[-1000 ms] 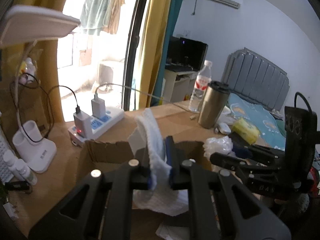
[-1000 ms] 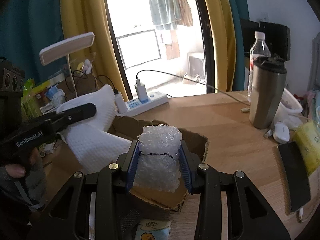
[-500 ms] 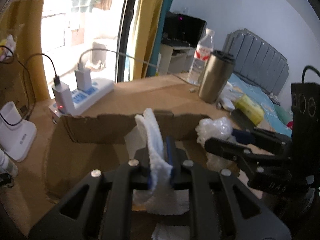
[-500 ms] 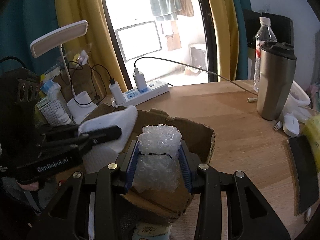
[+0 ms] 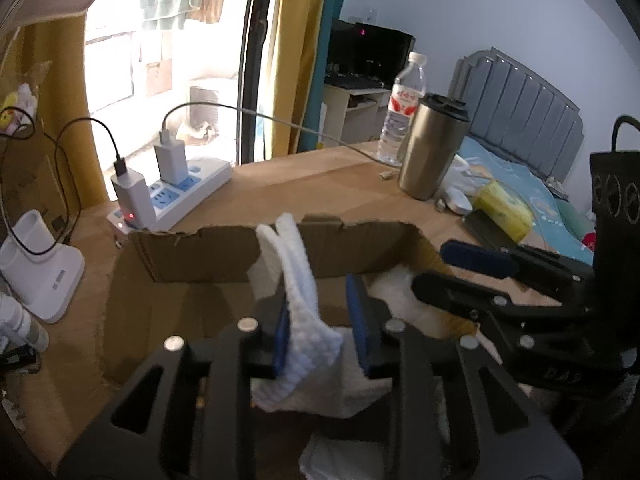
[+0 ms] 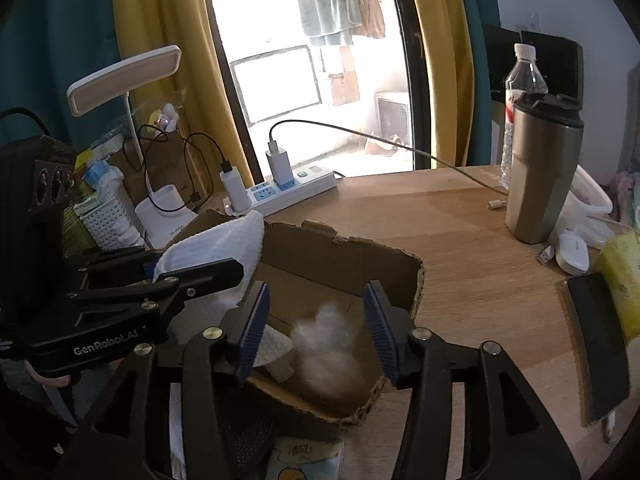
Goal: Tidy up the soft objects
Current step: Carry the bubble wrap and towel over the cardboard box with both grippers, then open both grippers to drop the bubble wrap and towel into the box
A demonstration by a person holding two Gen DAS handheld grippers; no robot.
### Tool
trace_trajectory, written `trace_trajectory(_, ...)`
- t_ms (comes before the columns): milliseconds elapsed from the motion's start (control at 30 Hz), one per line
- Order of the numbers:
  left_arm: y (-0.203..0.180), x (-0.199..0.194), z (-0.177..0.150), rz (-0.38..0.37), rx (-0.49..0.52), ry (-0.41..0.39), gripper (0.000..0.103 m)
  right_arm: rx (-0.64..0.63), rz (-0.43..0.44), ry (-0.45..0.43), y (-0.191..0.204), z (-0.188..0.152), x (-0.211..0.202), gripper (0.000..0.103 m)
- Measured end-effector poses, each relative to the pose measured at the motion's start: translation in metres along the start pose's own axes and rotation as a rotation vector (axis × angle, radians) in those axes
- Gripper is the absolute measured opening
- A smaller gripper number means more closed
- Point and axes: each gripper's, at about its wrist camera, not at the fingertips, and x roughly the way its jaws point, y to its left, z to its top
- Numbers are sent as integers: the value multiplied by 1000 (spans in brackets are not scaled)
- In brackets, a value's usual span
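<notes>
Both hand-held grippers, left (image 5: 320,316) and right (image 6: 316,328), have just been opening over the cardboard box (image 6: 416,280), releasing white cloth (image 5: 304,296) and bubble wrap (image 6: 328,344); next, withdraw toward six o'clock.

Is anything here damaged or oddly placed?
Yes: the cardboard box has a ragged, torn top edge, as if its flaps were ripped off. Also, a loose charging cable from the power strip trails across the table with its plug end unconnected.

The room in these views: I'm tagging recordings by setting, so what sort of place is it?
Most likely a bedroom with a desk. A bed with a padded grey headboard stands beside the wooden desk, and laundry hangs outside the balcony door with yellow curtains.
</notes>
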Motion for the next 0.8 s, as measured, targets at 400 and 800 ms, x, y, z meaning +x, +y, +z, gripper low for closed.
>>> trace_trajectory(400, -2, -37, -5, 37, -20, -79, 73, 6, -31, -51, 2, -6, -34, 63)
trace_trajectory(800, -14, -70, -15, 40, -11, -128, 73, 9, -55, -86, 7, -17, -65, 64)
